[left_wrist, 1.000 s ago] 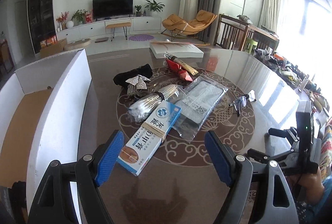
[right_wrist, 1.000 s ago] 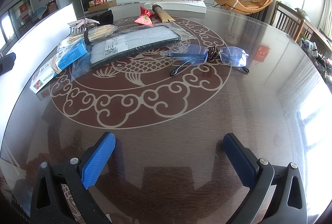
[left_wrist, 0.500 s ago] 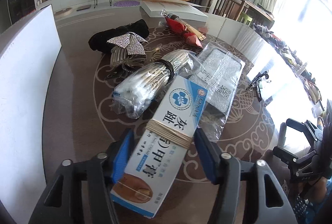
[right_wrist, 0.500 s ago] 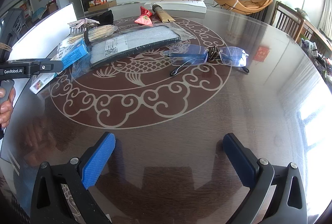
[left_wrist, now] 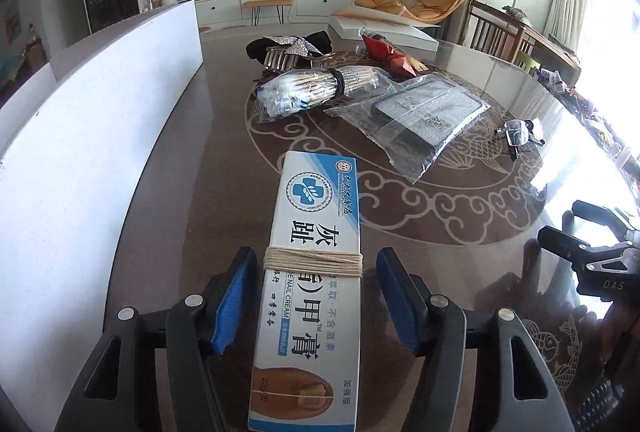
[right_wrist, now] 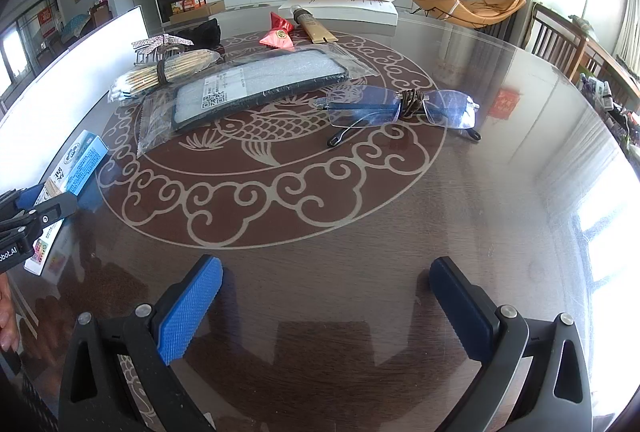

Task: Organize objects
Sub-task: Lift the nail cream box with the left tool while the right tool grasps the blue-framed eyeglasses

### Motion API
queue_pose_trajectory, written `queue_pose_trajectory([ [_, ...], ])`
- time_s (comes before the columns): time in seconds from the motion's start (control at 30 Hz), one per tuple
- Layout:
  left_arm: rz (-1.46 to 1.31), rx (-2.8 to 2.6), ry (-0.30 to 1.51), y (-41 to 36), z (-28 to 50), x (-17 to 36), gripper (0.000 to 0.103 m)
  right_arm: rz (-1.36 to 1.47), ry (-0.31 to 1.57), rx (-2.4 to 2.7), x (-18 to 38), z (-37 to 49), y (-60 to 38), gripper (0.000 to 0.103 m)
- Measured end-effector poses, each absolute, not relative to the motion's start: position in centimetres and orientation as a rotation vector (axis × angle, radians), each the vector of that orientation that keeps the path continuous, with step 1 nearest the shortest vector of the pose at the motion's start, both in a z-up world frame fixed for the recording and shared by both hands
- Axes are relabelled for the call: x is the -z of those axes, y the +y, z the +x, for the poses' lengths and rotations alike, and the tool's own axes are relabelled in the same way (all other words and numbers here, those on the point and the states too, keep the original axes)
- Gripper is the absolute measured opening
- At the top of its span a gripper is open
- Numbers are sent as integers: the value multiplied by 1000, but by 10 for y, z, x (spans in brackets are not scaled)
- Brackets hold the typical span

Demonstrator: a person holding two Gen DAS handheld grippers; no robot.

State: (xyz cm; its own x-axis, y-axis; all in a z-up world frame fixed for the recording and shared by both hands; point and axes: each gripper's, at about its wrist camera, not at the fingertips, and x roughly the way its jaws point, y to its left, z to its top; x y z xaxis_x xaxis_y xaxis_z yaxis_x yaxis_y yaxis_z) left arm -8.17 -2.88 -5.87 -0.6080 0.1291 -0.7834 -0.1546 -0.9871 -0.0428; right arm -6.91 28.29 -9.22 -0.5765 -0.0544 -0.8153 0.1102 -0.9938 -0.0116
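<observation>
Two grippers are in play over the glass-topped table (right_wrist: 500, 192), beside the white box wall (left_wrist: 80, 136). The nail cream box (left_wrist: 316, 272), tied with twine, is straddled by the left gripper (left_wrist: 316, 296); its jaws have just been opening, gaps show on both sides, so nothing is gripped. The pick-up step is judged in hand: squeezing onto the box is called for next. The right gripper (right_wrist: 326, 302) hangs wide open, empty.

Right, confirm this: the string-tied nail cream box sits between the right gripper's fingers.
Wrong gripper: the string-tied nail cream box sits between the left gripper's fingers, whose jaws have just been opening, as the left wrist view shows. The right gripper has only table between its fingers.
</observation>
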Motion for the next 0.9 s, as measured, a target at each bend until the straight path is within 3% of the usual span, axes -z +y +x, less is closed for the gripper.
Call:
queue_pose_trajectory([
  [0.13, -1318, -2675, 91, -24, -84, 59, 77, 1384, 47, 2675, 90, -69, 286, 103],
  [0.2, -1343, -2679, 115, -23, -87, 61, 88, 1374, -64, 2606, 85, -72, 297, 103],
  [0.3, -1351, -2677, 106, -25, -88, 62, 91, 1412, -228, 2556, 76, -90, 324, 103],
  [0.4, -1376, -2672, 117, -25, -89, 64, 103, 1400, -224, 2633, 51, -126, 353, 103],
  [0.5, -1376, -2666, 110, -25, -90, 65, 103, 1431, -246, 2620, 35, -178, 379, 103],
  [0.67, -1376, -2666, 110, -25, -90, 65, 103, 1538, -487, 2475, 55, -239, 401, 103],
  [0.9, -1376, -2666, 110, -25, -90, 65, 103, 1555, -377, 2272, 74, -226, 376, 103],
])
